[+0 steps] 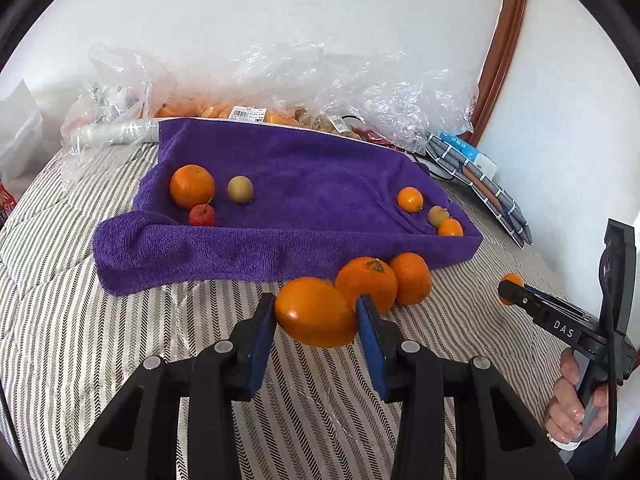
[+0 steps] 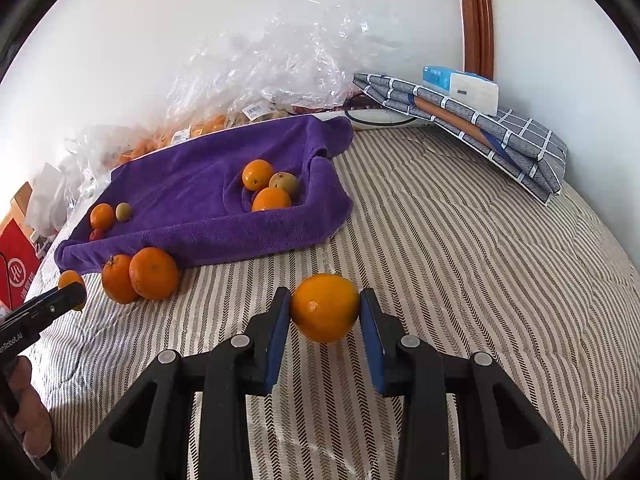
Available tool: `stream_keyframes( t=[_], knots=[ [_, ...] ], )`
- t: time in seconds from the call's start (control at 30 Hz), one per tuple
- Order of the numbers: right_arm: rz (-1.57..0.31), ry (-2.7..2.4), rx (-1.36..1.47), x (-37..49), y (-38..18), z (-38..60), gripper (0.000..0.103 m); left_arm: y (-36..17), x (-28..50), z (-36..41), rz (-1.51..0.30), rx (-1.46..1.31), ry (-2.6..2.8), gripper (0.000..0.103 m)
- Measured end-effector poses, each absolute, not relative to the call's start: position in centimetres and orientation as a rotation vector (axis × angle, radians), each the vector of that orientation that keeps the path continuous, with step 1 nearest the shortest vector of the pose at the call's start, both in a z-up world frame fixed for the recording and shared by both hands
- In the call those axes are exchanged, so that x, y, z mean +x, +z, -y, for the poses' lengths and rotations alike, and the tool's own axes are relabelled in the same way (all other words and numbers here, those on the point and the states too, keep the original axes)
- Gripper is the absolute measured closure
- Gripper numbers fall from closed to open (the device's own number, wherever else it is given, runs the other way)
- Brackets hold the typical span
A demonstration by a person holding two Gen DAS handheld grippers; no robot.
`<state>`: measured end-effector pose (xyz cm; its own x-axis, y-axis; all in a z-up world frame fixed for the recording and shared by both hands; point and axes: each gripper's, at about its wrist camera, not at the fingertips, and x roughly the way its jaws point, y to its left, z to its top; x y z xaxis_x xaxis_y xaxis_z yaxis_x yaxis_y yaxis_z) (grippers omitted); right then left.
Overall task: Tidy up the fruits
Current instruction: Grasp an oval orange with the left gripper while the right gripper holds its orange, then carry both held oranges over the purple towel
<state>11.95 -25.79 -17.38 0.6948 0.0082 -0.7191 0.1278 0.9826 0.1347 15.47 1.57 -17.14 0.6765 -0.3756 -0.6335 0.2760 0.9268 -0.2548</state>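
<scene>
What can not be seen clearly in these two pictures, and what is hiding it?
- Fruit in the plastic bags: left wrist view, crinkled film blurs it; no count possible.
- Red fruit: right wrist view, mostly behind the purple towel's front fold.
- Small orange in the right gripper: left wrist view, partly covered by the finger.
- Red box: right wrist view, cut by the edge.

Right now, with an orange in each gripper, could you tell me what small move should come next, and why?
Probably carry the left gripper forward over the purple towel and release there. Its orange is clamped just short of the towel's near fold, where the sorted fruit already lies.
</scene>
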Motion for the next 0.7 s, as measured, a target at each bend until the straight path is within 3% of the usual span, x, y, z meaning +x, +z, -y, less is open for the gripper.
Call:
stream_keyframes(
  t=[0.7],
  knots=[
    [-0.763,-0.043,0.235,11.4,-17.2,26.7,0.068,-15.9,15.2,-4.5,-0.649,-0.234,-0.234,0.064]
  ],
)
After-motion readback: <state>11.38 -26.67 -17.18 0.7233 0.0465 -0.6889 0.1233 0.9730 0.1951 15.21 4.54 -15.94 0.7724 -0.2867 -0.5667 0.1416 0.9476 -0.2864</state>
